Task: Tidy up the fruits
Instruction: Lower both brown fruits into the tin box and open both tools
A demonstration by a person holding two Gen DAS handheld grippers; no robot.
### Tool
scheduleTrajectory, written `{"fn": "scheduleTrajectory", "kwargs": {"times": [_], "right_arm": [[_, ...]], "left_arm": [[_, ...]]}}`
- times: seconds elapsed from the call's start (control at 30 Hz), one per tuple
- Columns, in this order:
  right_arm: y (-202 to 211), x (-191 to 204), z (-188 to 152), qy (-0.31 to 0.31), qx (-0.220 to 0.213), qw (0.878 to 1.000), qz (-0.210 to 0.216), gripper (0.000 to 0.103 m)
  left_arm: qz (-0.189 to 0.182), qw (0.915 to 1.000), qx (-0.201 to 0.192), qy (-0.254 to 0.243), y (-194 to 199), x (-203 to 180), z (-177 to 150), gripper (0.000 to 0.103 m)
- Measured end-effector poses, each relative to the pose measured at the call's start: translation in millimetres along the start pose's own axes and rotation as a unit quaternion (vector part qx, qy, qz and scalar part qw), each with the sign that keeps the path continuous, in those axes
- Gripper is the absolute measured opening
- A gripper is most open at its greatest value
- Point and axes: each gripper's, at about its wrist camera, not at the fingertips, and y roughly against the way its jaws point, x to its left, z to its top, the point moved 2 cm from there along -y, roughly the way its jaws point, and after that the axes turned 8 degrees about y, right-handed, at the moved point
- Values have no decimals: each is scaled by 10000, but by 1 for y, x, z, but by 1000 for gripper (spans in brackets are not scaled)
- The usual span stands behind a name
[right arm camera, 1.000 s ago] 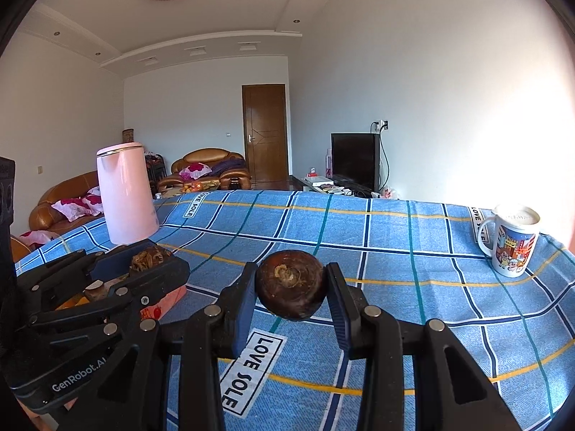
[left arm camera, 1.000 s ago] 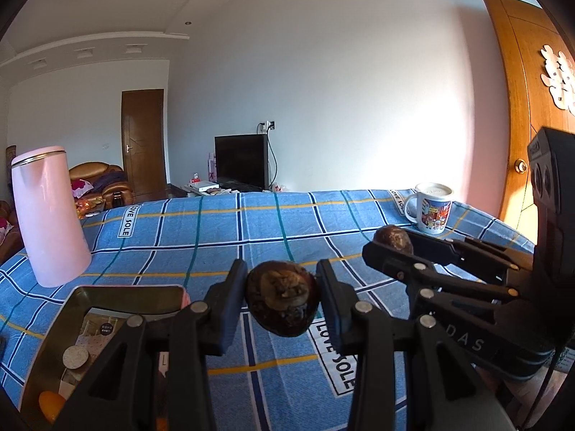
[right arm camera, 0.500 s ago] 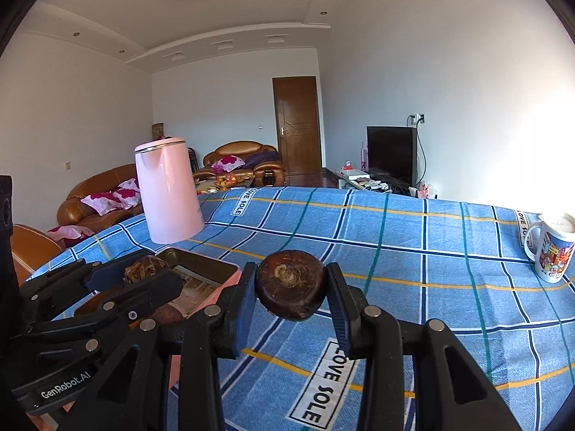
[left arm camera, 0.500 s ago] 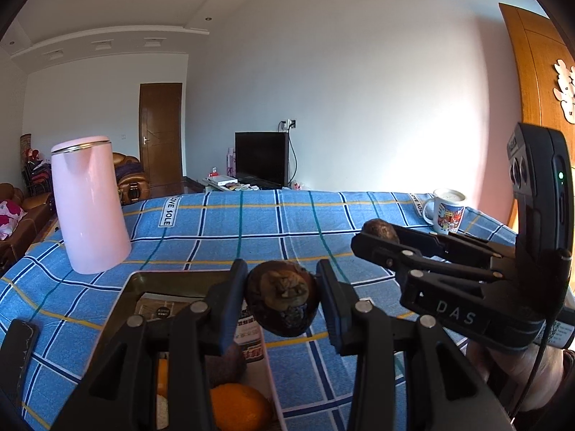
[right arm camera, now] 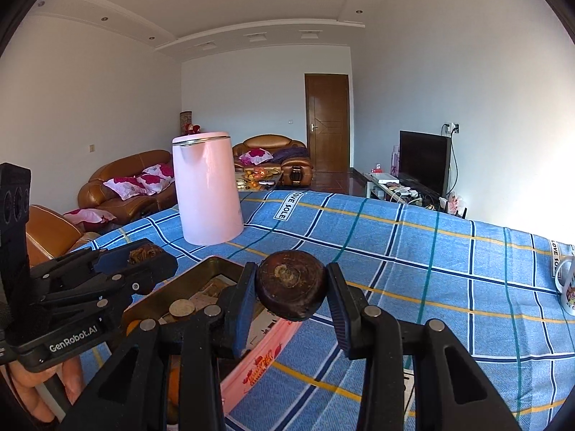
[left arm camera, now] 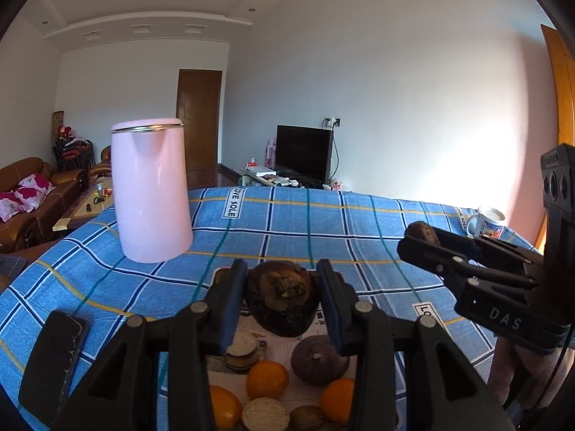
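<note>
- Surface (left arm camera: 323,230): blue plaid cloth, tags read "LOVE SOLE".
- Tray (right arm camera: 212,269) holds oranges (left arm camera: 266,380).
- Left tool (left arm camera: 282,298), "GenRobot.AI", clamps a brown fruit (left arm camera: 284,296) above the tray.
- Right tool (right arm camera: 291,289), "DAS", grips another (right arm camera: 291,289).

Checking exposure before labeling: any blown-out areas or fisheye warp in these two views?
Left wrist view: the wall right of the TV is washed out by bright light; the tablecloth edge bows upward. Right wrist view: evenly lit, the pink kettle sharp; dark vignette in the corners of both.
</note>
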Motion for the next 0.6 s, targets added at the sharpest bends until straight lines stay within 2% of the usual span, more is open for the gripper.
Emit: {"fn": "scheduleTrajectory", "kwargs": {"times": [0.37, 0.6], "right_arm": [[-37, 26, 7, 136, 344, 9989, 291, 40], [-59, 28, 4, 42, 660, 9970, 394, 40]], "left_arm": [[150, 9987, 477, 117, -28, 24, -4, 41], [232, 9975, 662, 41, -35, 26, -4, 41]]}}
